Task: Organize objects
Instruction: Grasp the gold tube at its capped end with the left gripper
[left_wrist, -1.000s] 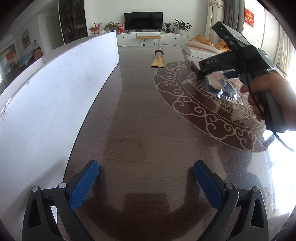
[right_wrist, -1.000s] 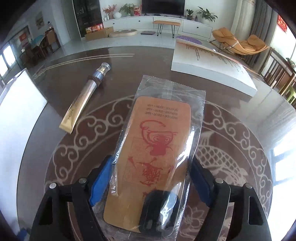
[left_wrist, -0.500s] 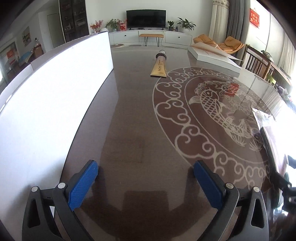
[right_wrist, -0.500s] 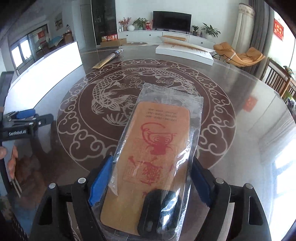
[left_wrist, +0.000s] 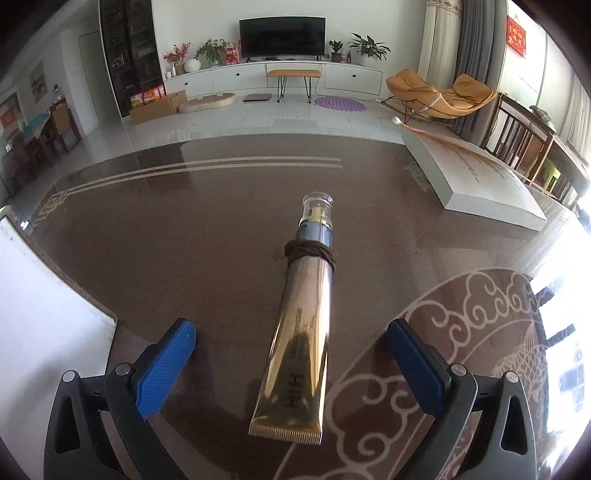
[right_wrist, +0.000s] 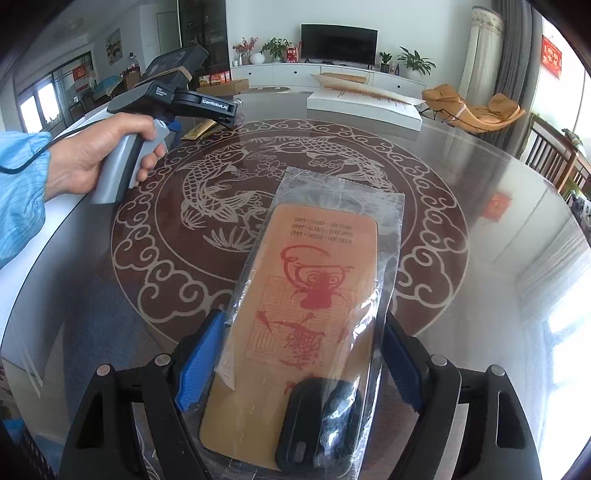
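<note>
The left gripper (left_wrist: 291, 363) stands wide open, its blue pads (left_wrist: 164, 365) on either side of a gold cosmetic tube (left_wrist: 299, 347) without touching it. The tube lies flat on the dark worktop (left_wrist: 184, 236), crimped end toward the camera, clear cap (left_wrist: 317, 208) pointing toward the far edge. Dark lettering on the tube reads "HIH"; the smaller print above it is illegible. A brown cord (left_wrist: 310, 254) is wound round the tube's neck.

The right gripper (right_wrist: 301, 354) is closed on a clear plastic packet (right_wrist: 317, 295), its pads pressing both long sides. Inside the packet is a tan phone case (right_wrist: 314, 288) printed with red figures and several lines of small text, too fine to read, plus a black camera surround (right_wrist: 317, 421).

In the right wrist view the person's left hand (right_wrist: 99, 155), in a blue sleeve (right_wrist: 18, 192), grips a handle marked "GenRobot.AI". A white box (left_wrist: 476, 184) with printed text, illegible, lies near the worktop's far right edge.
</note>
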